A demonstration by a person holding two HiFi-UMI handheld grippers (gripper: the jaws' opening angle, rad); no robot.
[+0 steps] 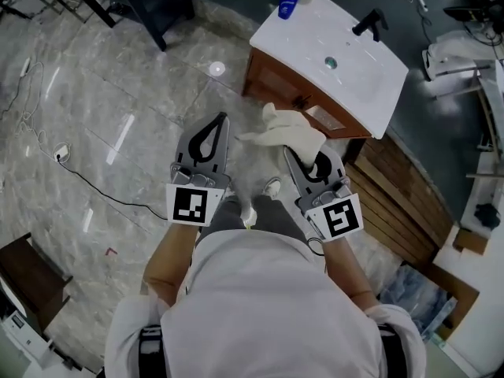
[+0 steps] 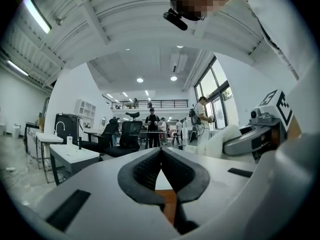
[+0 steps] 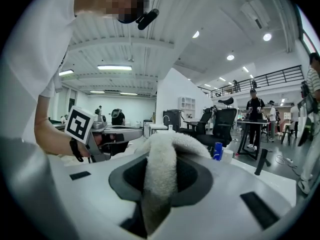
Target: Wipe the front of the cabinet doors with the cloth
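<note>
Ideally the right gripper, clamping the cloth, presses it flat on the doors; left gripper closed, empty.

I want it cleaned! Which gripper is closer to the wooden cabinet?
Right. The right gripper, holding the cloth, is near the cabinet; the left gripper is farther left, over the floor.

Cloth hides part of cabinet front; its far side out of sight
</note>
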